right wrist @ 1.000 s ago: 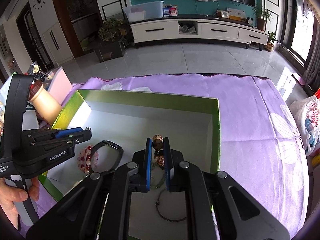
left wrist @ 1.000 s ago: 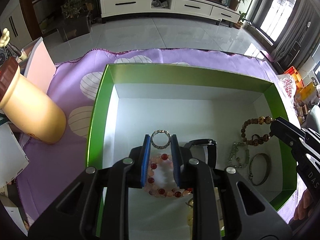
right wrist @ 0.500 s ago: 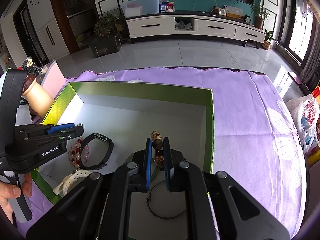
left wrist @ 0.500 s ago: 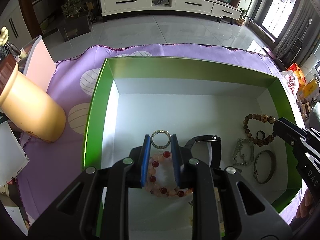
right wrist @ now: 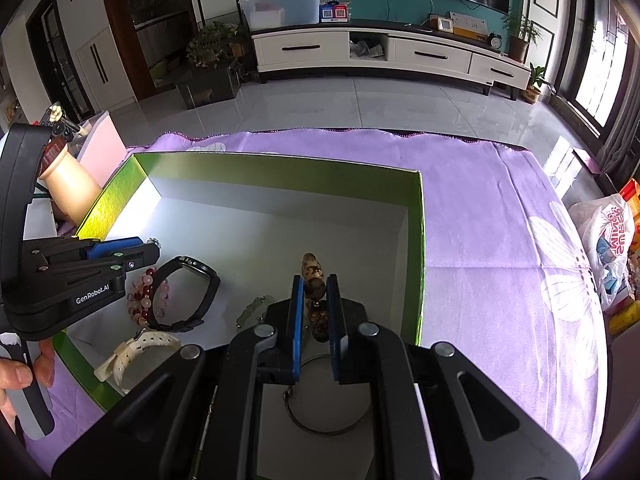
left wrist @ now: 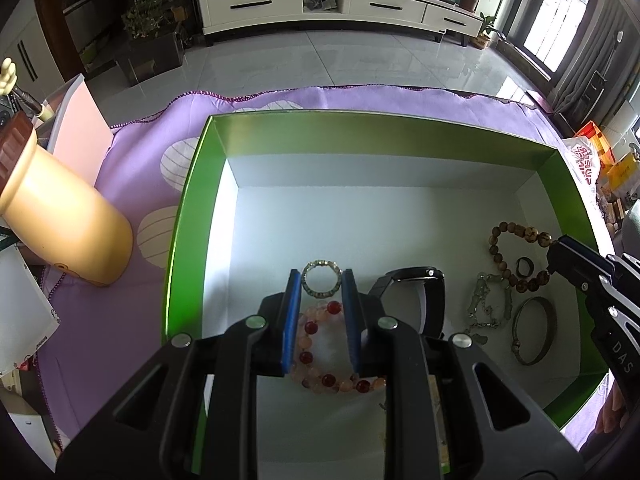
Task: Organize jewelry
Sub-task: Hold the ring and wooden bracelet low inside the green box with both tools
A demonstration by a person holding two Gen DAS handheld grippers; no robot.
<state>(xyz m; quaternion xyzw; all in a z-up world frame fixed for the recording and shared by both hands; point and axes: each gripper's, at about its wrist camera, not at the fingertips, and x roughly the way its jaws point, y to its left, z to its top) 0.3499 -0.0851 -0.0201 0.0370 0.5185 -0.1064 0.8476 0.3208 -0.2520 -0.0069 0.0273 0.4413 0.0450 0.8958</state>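
Observation:
A green box (left wrist: 188, 216) with a white floor holds the jewelry. My left gripper (left wrist: 321, 276) hovers over a small beaded ring (left wrist: 321, 283) and a red-and-pink bead bracelet (left wrist: 320, 356); its jaws stand apart and hold nothing. A black watch (left wrist: 420, 280) lies beside it. My right gripper (right wrist: 315, 280) is shut on a brown wooden bead bracelet (right wrist: 314, 280), also seen in the left wrist view (left wrist: 516, 236). A silver chain (left wrist: 484, 304), a dark ring (left wrist: 524, 267) and a silver bangle (left wrist: 534, 330) lie near it.
The box sits on a purple flowered cloth (right wrist: 500, 240). A tan bottle with a brown cap (left wrist: 60, 216) and a pink box (left wrist: 78, 136) stand to the left. A white watch strap (right wrist: 136, 354) lies at the box's near left. Bags (right wrist: 608, 240) lie to the right.
Both grippers have drawn back and up a little over the box. The right gripper still holds the wooden bead bracelet; more of the box's far wall and the cloth shows.

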